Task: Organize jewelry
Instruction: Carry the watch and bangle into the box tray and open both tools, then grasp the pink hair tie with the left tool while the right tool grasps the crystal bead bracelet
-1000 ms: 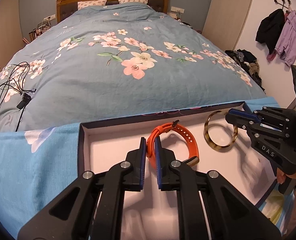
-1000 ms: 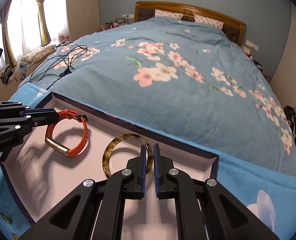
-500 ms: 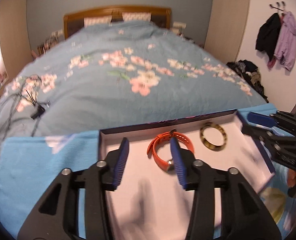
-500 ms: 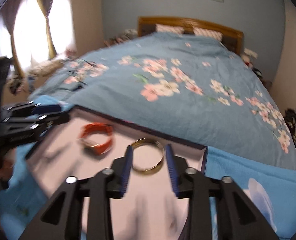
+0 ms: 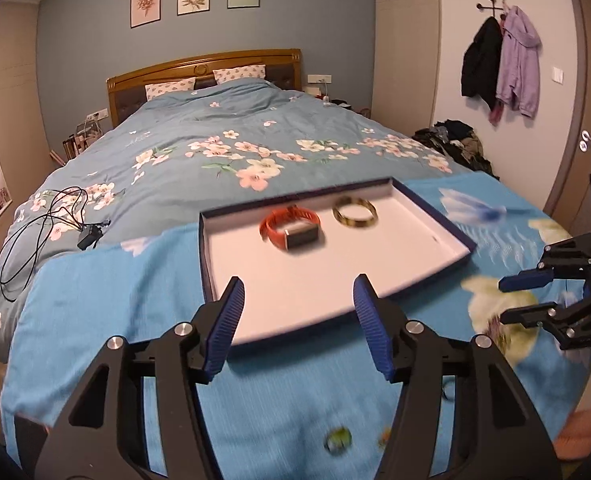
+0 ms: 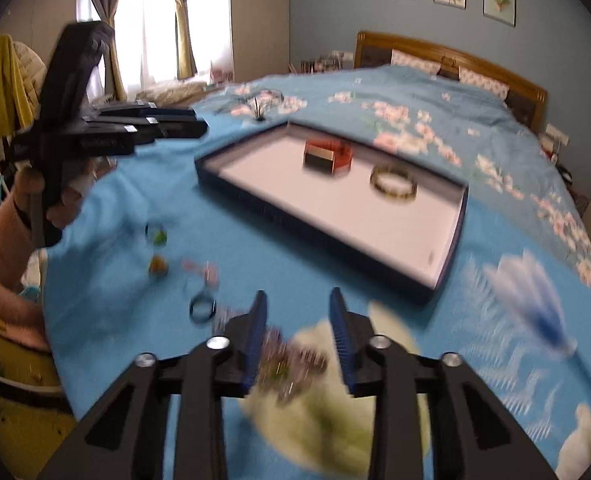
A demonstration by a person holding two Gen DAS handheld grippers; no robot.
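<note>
Orange band (image 5: 289, 227) and tortoiseshell bangle (image 5: 354, 216) lie sorted in the tray (image 5: 435, 216); left gripper (image 5: 297, 324) and right gripper (image 6: 297, 342) hover spread, empty, near 2 loose rings (image 6: 201, 308).

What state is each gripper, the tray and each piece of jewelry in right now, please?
Left gripper: open, empty.
Right gripper: open, empty.
Tray: uncovered, on the blue cloth.
Orange band: in the tray.
Bangle: flat in the tray.
Rings: loose on the cloth.

left tool (image 5: 297, 322) jaws wide apart, empty, right tool (image 6: 297, 336) jaws parted, empty, both held low
</note>
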